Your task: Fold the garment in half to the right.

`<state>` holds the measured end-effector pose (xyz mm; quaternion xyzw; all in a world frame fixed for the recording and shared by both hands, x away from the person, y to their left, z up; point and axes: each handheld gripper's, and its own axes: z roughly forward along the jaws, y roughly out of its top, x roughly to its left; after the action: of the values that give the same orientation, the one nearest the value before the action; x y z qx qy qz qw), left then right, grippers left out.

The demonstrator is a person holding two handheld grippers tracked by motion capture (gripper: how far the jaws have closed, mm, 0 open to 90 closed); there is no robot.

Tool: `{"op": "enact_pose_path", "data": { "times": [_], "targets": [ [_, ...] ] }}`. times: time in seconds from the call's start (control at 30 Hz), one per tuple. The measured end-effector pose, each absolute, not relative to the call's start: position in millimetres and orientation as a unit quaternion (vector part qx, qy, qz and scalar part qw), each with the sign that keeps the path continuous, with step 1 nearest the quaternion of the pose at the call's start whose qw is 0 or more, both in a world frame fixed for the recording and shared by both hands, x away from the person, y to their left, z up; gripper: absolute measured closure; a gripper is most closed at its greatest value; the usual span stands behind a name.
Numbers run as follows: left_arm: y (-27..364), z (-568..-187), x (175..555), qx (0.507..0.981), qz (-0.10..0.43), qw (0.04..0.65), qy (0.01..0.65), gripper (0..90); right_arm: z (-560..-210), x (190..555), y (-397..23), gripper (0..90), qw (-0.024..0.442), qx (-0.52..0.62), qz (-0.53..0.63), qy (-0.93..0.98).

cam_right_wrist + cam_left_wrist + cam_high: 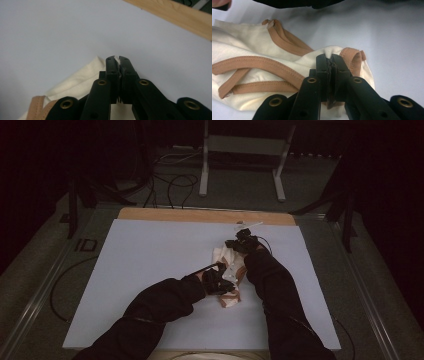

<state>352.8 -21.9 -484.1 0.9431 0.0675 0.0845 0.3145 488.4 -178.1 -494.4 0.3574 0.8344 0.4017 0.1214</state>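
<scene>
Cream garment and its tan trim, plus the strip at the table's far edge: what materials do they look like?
Cream garment: soft matte woven or knit cloth, likely cotton; it creases and bunches where the left gripper pinches it.
Tan trim: stitched fabric binding, visible seam lines.
Far-edge strip: light wood, grain showing; it could be laminate.

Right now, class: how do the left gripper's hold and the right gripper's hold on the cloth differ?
The left gripper pinches the cream cloth beside its tan trim; the right gripper pinches a plain cream edge. In the high view, the left gripper sits nearer the person, the right gripper farther off. Both are shut on the cloth.
</scene>
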Motion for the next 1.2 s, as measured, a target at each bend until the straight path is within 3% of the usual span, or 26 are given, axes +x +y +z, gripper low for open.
{"op": "enact_pose_path", "data": {
  "times": [0.57, 0.67, 0.7, 0.77, 0.83, 0.87, 0.9, 0.93, 1.2],
  "targets": [
    [-27.1, -497.7, 354.8, 0.945, 0.061, 0.312, 0.073, 83.7, -521.1, 484.7, -185.3, 86.2, 0.115, 0.381, 0.378, 0.836],
    [-26.0, -495.5, 354.2, 0.943, 0.055, 0.320, 0.073, 73.0, -518.4, 484.7, -185.7, 81.7, 0.114, 0.384, 0.381, 0.833],
    [-23.9, -492.0, 352.6, 0.938, 0.053, 0.334, 0.074, 68.1, -513.4, 483.5, -185.8, 72.6, 0.116, 0.381, 0.385, 0.833],
    [-20.7, -487.2, 351.6, 0.934, 0.057, 0.345, 0.079, 60.8, -507.1, 482.1, -185.8, 65.5, 0.120, 0.381, 0.388, 0.831],
    [-20.7, -487.2, 351.6, 0.934, 0.057, 0.345, 0.079, 56.5, -503.7, 480.9, -185.3, 65.5, 0.124, 0.380, 0.389, 0.830],
    [-13.1, -477.7, 350.3, 0.925, 0.068, 0.363, 0.092, 46.4, -494.7, 478.6, -185.3, 53.0, 0.124, 0.381, 0.395, 0.826],
    [-13.1, -477.7, 350.3, 0.925, 0.068, 0.363, 0.092, 42.6, -494.7, 478.6, -185.3, 53.0, 0.124, 0.381, 0.395, 0.826],
    [-6.3, -471.7, 349.7, 0.920, 0.077, 0.371, 0.102, 37.5, -485.9, 475.7, -184.5, 46.8, 0.129, 0.378, 0.397, 0.826],
    [32.6, -455.8, 347.0, 0.900, 0.087, 0.402, 0.145, 10.1, -458.7, 458.4, -177.7, 38.6, 0.136, 0.373, 0.407, 0.823]
  ]
}}
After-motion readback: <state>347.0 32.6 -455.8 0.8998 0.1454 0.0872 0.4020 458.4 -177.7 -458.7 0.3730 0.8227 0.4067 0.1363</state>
